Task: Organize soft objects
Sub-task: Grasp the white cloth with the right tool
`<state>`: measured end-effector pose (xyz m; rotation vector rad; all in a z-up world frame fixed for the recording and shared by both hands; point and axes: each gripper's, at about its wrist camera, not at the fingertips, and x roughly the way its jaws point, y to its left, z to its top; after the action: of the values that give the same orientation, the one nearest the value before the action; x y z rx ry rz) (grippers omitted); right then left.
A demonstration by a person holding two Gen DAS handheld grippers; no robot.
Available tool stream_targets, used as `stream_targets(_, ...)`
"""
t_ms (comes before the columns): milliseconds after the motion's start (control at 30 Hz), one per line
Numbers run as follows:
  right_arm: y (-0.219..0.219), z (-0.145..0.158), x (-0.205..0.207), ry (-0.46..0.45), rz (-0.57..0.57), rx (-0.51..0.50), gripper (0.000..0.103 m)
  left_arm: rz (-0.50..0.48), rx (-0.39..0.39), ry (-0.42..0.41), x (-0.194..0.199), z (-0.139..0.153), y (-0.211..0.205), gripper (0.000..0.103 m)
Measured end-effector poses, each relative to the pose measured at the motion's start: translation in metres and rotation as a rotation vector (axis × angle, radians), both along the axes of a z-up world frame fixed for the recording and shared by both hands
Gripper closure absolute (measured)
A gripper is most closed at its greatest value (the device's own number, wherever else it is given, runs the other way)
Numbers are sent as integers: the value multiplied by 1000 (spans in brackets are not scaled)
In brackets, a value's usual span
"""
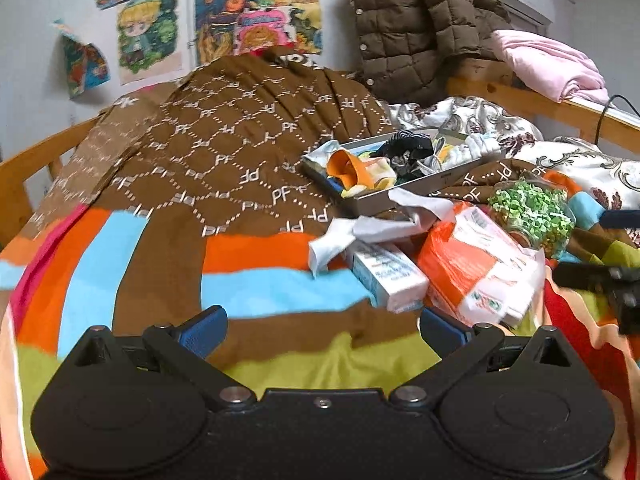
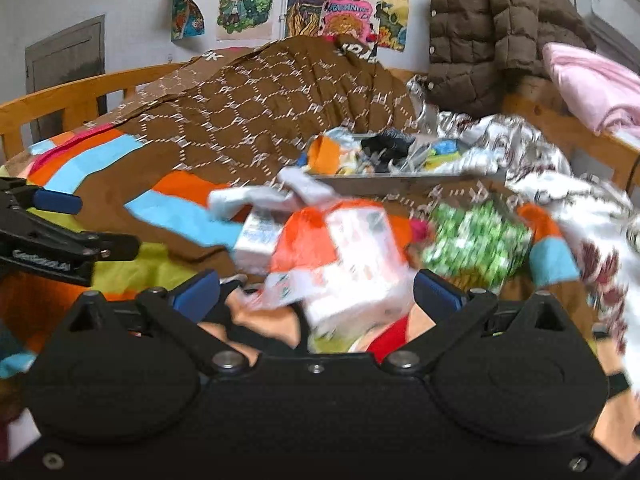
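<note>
1. Orange-and-white tissue pack (image 1: 476,268) lies on the bedspread (image 1: 160,240), ahead and right of the left gripper (image 1: 320,326), whose fingers are spread and empty.
2. Orange pack (image 2: 352,256) sits directly between the right gripper's (image 2: 316,292) parted fingers; right is nearer.

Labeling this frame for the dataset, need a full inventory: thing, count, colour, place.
tray: 1, grey metal, mid-bed, holding socks and small fabric items
pale cloth: 1, grey-white, in front of tray
carton: 1, white-blue, below the cloth
orange pack: 1, orange-white, right of carton
green-dotted bag: 1, right of the pack
brown quilt: 1, PF pattern, bed head
striped sheet: 1, multicolour
puffer jacket: 1, brown, hanging
pink blanket: 1, on rail
left gripper: open, empty
right gripper: open, around the pack, blurred
</note>
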<state>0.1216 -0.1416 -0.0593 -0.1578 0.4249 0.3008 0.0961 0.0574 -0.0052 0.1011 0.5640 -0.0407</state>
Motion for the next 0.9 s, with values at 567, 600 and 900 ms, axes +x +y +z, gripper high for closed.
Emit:
stream_targets(567, 64, 16, 151, -30, 256, -280, 1, -196, 119, 91, 112, -3, 35, 1)
stream_targets(600, 73, 16, 156, -35, 279, -315, 1, -210, 112, 92, 117, -6, 34, 1)
stream_targets(900, 122, 4, 175, -71, 469, -635, 1, -334, 38, 131, 150, -30, 28, 14)
